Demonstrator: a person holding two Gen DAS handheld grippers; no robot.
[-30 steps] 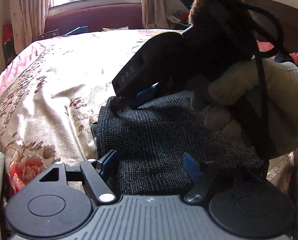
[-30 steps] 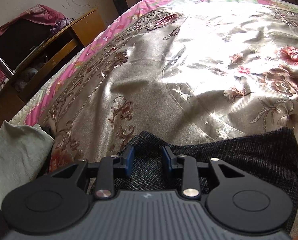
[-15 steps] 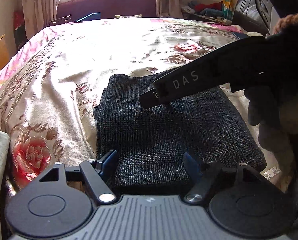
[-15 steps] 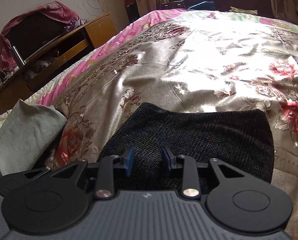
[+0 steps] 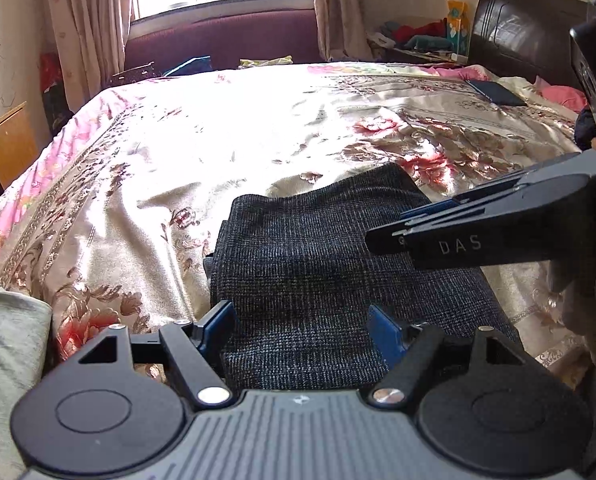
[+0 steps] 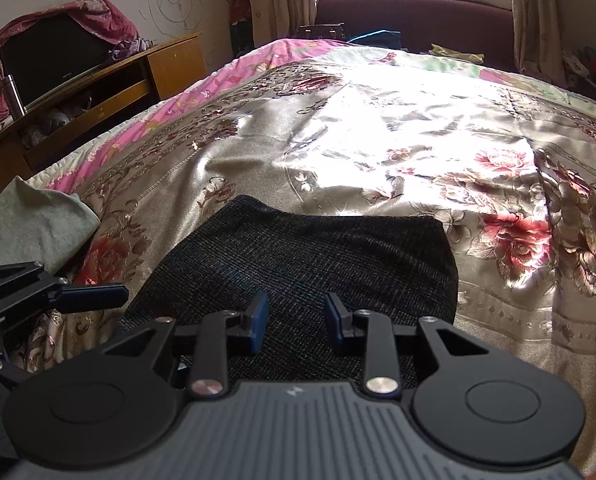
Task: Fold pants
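Dark grey woven pants (image 5: 298, 248) lie folded into a compact rectangle on the floral bedspread (image 5: 218, 140), near its front edge. My left gripper (image 5: 300, 314) hovers over the near edge of the pants, open wide, with nothing between its blue pads. In the left wrist view my right gripper (image 5: 386, 236) reaches in from the right, just above the right side of the pants. In its own view the right gripper (image 6: 296, 300) stands over the pants (image 6: 318, 248) with its jaws a narrow gap apart and nothing held. The left gripper's finger (image 6: 114, 296) shows at the left.
A pale green folded cloth (image 6: 30, 228) lies at the bed's front left corner. A wooden cabinet (image 6: 98, 92) with a covered TV stands left of the bed. A dark headboard (image 5: 518, 28) and a dark flat item (image 5: 496, 94) are at the far right.
My right gripper has lifted off the pants and drawn back to the right. Both views have pulled back, so the whole folded rectangle now shows. The pants have not moved.
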